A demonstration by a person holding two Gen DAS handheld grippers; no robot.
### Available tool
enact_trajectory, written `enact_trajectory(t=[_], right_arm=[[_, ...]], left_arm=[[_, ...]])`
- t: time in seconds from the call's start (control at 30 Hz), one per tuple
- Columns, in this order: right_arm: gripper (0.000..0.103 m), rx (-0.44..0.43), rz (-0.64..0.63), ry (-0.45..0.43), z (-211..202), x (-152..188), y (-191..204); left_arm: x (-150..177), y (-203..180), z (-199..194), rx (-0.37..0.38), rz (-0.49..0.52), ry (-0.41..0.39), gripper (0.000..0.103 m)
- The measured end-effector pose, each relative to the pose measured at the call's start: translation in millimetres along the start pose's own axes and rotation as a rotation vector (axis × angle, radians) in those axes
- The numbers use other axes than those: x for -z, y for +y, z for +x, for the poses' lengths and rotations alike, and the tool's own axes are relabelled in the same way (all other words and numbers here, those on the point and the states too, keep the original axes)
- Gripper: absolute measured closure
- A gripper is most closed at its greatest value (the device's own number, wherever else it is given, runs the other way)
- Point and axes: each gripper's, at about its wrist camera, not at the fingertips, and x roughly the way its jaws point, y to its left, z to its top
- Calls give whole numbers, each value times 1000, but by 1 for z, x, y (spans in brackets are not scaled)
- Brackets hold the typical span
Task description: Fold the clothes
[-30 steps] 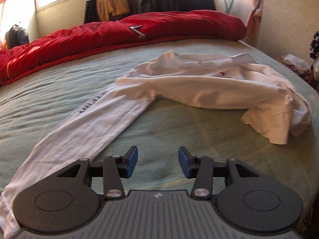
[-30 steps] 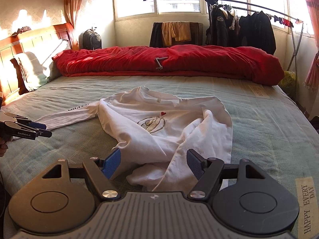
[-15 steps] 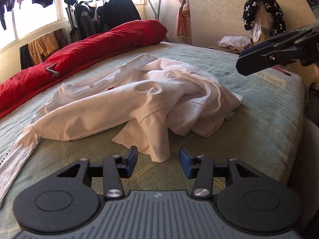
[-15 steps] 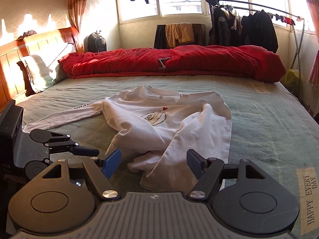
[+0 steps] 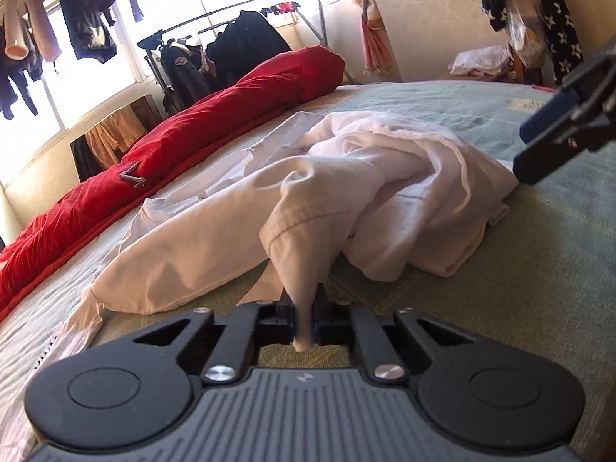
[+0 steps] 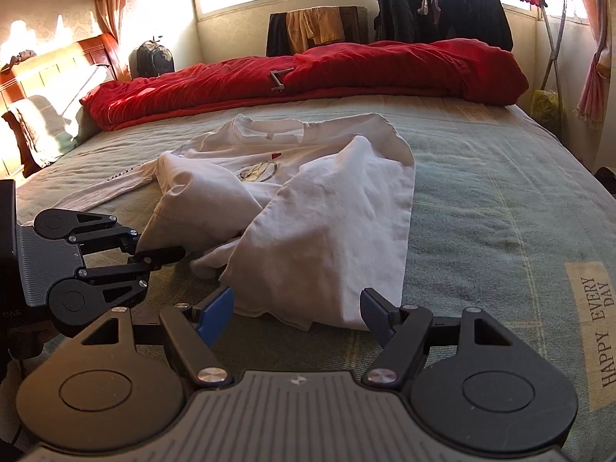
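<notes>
— Between the fingers of the left hand-held gripper (image 5: 304, 323), what is there?

— A pinch of white cloth. The fingers are pressed together on a hem corner of the white shirt (image 5: 346, 192), and the fabric rises from them in a small peak.

— And the right hand-held gripper (image 6: 298, 317)?

— Spread wide, with nothing between its blue pads (image 6: 213, 313). It hovers just above the near edge of the shirt, whose lower hem lies in the gap as seen from the right wrist view. In the left wrist view its blue tip shows at the right edge, near the shirt but apart from it.

— Where does the shirt lie?

— On the bed (image 6: 500, 200), over a pale green bedspread, rumpled and partly doubled over itself. Its collar points toward the far side, a small red heart and a round print show on the chest, and one long sleeve (image 6: 96, 188) trails out flat to the left.

— What is beyond it?

— A red duvet (image 6: 346, 73) bunched along the far edge of the bed, with a small metal object lying on it. Behind that stand a clothes rack (image 6: 462, 11) hung with dark jackets and a sunlit window. A wooden headboard (image 6: 50, 73) and a pillow sit at the left. A patch reading "HAPPY EVERY DAY" (image 6: 598, 327) is on the bedspread at the right.
</notes>
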Motion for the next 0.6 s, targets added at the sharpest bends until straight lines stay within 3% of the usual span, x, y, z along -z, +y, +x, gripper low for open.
enact_trajectory(t=[0.2,0.47,0.6], right_arm=[[27,-5,15,12,6,3,-3],[27,-77,148,12,23,2,6],[27,-43,147,-18,27,-2,15]], left_arm=[[-6,17,-11,-6,-113,-17,100],[-6,19,-21,-8,-199,-24,99],[-3,18,-23,-4,-256,-23,99]])
